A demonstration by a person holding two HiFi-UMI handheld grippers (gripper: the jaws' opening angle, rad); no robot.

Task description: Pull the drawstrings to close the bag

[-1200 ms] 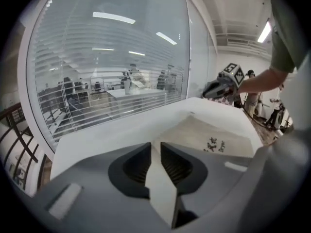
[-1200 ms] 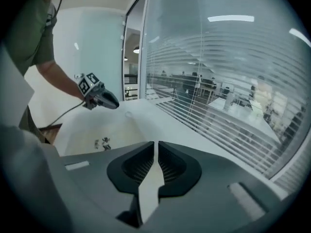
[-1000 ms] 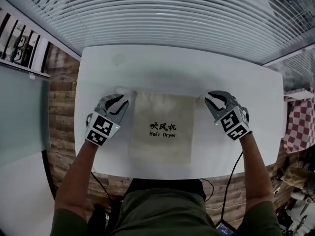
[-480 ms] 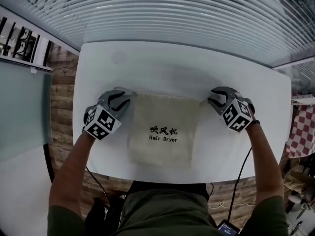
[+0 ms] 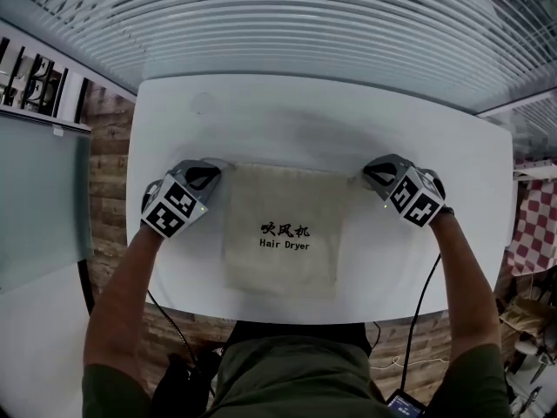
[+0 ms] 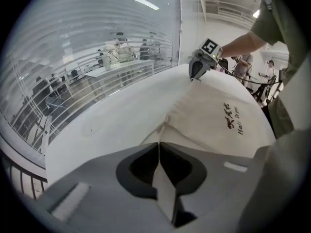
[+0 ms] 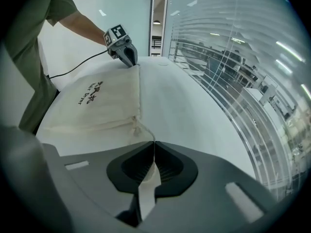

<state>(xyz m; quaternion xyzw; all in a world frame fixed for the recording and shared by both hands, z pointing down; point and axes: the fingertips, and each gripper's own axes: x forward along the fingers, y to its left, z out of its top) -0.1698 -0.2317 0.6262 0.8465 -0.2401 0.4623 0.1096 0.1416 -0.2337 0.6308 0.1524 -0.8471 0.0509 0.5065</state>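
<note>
Head view: Hair Dryer bag (image 5: 283, 242) lies flat mid-table (image 5: 287, 120), with your left gripper (image 5: 211, 172) and right gripper (image 5: 369, 175) at its top corners.

Left gripper view: jaws clenched on the left drawstring (image 6: 165, 130).

Right gripper view: jaws clenched on the right drawstring (image 7: 147, 132), a thin cord.

Risk: if you pull unevenly the bag slides sideways, or the cord slips out.

Versus half a second ago, your left gripper sits slightly further out; the mouth is still ungathered.
</note>
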